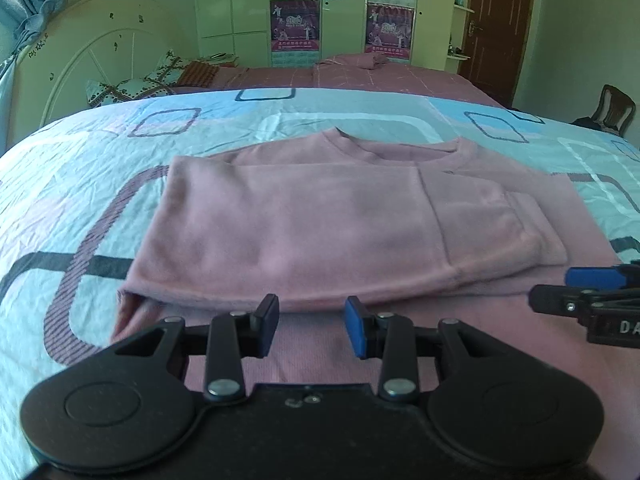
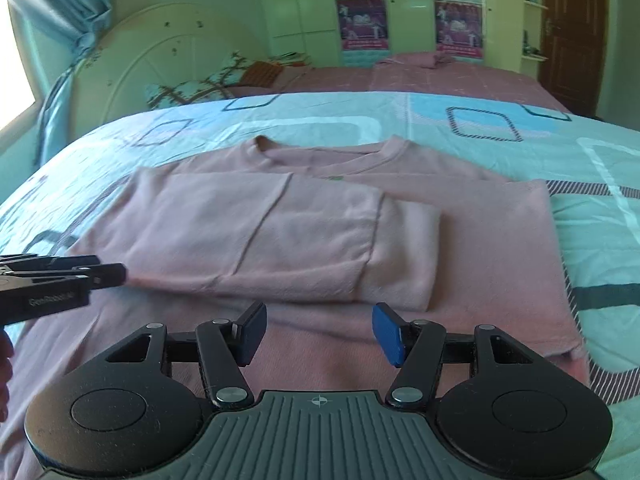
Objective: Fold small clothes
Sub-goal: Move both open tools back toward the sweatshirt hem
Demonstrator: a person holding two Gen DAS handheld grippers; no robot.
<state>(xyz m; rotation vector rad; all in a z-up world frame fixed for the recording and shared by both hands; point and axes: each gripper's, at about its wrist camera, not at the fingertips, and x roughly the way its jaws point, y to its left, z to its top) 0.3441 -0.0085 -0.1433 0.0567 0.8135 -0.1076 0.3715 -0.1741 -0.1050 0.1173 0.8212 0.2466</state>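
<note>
Pink sweatshirt [image 2: 304, 232] on patterned blue bedspread [image 2: 500, 128]; green wardrobe [image 2: 304, 12] behind.

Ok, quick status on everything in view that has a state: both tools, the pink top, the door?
Left tool: open, nothing between its fingers, over the top's near hem.
Right tool: open wider, also empty.
Pink top: flat on the bedspread, sleeves folded across the body, collar at the far end.
Sleeve cuff: lying on top, unheld.
Door: closed.
</note>
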